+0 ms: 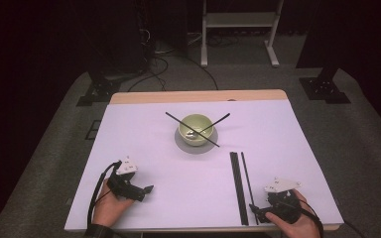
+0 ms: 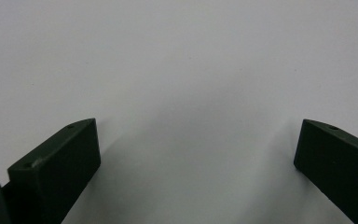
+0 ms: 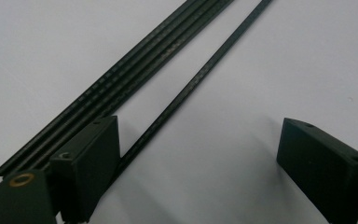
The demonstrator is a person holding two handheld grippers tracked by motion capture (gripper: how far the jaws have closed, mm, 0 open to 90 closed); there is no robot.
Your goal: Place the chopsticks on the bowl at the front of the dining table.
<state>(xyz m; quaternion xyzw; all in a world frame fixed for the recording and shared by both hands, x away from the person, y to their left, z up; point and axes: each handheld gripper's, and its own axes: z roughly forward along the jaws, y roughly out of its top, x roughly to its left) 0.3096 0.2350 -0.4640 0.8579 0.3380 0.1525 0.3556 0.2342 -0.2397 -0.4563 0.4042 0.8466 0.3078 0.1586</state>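
A pale green bowl [image 1: 195,127] sits on a grey saucer [image 1: 184,144] in the middle of the table. Two black chopsticks [image 1: 217,122] lie crossed over the bowl's rim. A bundle of black chopsticks [image 1: 238,183] lies on the table at the right, with a single chopstick [image 1: 246,179] just beside it. My right gripper [image 1: 256,213] is open low over the table, its jaws straddling the single chopstick [image 3: 200,77], with the bundle [image 3: 135,60] outside the left jaw. My left gripper [image 1: 149,189] rests open at the front left, over bare table [image 2: 182,70].
The table has a white top [image 1: 129,139] with a wooden edge at the far side. Beyond it stand a white frame [image 1: 238,25], black stands and cables on a grey floor.
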